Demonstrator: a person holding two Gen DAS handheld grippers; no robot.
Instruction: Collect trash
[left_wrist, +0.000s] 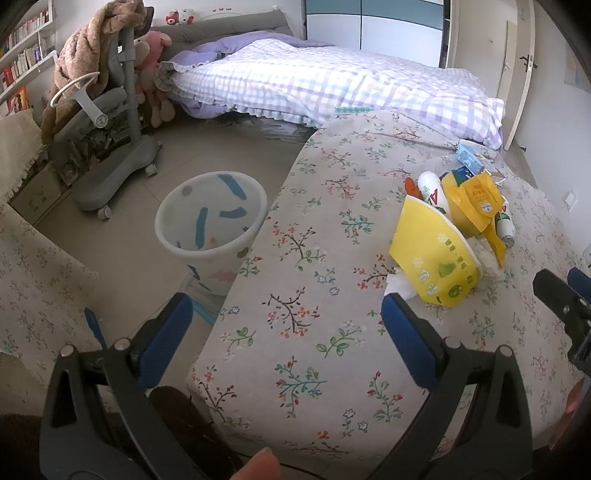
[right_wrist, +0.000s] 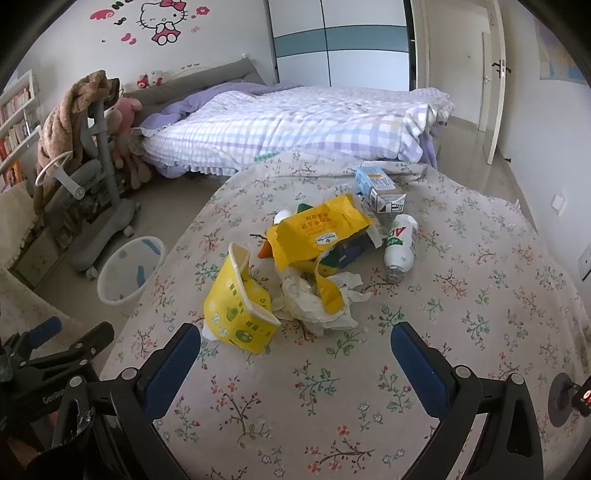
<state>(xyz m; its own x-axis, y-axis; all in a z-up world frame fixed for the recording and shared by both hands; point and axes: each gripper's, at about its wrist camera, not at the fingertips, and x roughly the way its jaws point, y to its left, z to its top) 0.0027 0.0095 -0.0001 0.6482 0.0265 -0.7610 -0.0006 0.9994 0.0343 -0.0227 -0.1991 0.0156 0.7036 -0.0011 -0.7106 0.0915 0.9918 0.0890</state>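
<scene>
Both hand-held grippers, left (left_wrist: 284, 325) and right (right_wrist: 295, 347), hung apart before the first pick; the yellow bowl (right_wrist: 236, 310), mid-frame, seemed next.

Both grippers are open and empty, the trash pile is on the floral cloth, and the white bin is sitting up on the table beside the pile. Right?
Not quite: the white bin stands on the floor, off the table's left edge, as the right wrist view shows. The rest holds: left gripper and right gripper are open and empty, and the trash pile lies on the floral cloth.
</scene>
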